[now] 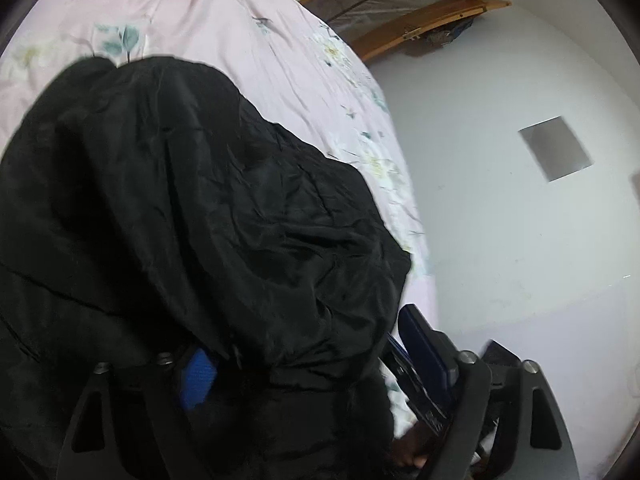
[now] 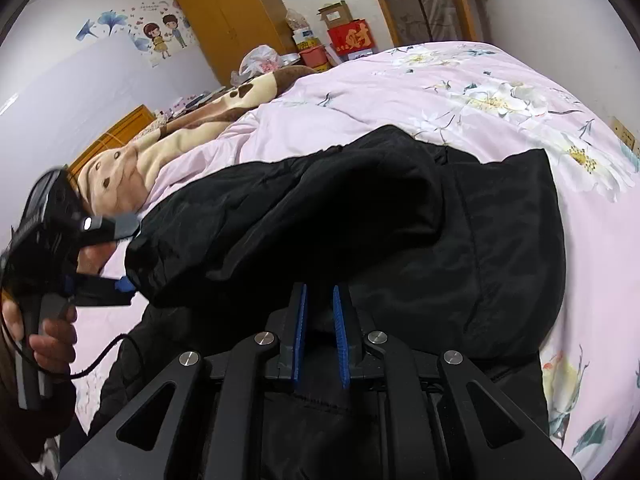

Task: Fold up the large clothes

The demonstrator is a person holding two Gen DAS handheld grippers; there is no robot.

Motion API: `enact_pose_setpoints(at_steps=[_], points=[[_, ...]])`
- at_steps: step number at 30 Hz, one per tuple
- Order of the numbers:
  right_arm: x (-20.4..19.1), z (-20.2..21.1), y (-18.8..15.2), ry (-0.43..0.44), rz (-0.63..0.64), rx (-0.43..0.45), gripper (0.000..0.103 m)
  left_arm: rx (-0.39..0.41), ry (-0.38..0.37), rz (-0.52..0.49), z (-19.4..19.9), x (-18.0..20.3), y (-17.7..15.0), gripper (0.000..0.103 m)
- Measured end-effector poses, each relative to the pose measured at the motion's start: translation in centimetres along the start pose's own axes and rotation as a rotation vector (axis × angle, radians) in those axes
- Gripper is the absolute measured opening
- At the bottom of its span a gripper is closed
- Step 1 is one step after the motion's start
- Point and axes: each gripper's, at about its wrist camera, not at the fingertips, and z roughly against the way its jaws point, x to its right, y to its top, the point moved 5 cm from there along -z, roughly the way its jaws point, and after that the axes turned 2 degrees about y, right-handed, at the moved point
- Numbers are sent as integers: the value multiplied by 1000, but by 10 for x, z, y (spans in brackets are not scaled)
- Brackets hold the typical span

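**Right wrist view: black coat bunched on the pink bed**

Right wrist view shows a large black padded fabric coat (image 2: 360, 216) lying folded over on a pink floral quilt (image 2: 500, 92). The right gripper (image 2: 320, 332) has its blue-padded jaws nearly together, pinching a fold of the coat's dark cloth between them. At the coat's far left edge, the left gripper (image 2: 120, 256) stands with its jaws apart, the cloth just beside its tips and not pressed. A hand (image 2: 48, 332) holds its handle. A tan plush blanket (image 2: 160, 140) lies beyond.
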Motion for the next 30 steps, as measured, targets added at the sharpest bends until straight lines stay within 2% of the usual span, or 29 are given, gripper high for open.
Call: enact_pose_setpoints(at_steps=[1,3,6,9,11,13,15,16,18,21,24,26,30], points=[[-1,0,-1,-2,11,-2,15,5,37,-11,-2,3,4,52],[-5,1,-5,-9,40,-2,17,24,67,-34,-3,11,13,31],[-16,-1,-8,-7,111,1,18,84,73,-84,9,30,26,19],[-24,-13,-1,-19,138,10,18,169,58,-166,32,55,38,16],[-24,-22,10,-37,126,29,18,182,35,-180,41,62,40,16],[-23,-39,25,-9,92,23,18,194,23,-199,48,65,40,16],[-16,-60,33,-36,51,-17,18,198,19,-227,53,65,38,15],[-10,-67,38,-76,42,-17,18,198,29,-252,54,64,36,15],[9,-63,51,-133,-29,55,18,183,36,-273,53,57,32,15],[36,-45,62,-118,-180,139,18,144,71,-287,44,42,21,15],[46,-35,62,-158,-157,124,18,116,116,-351,31,35,0,15],[53,-24,58,-224,-144,115,18,79,123,-377,18,28,-16,15],[68,7,50,-295,-226,128,18,24,147,-351,-4,9,-35,15]])
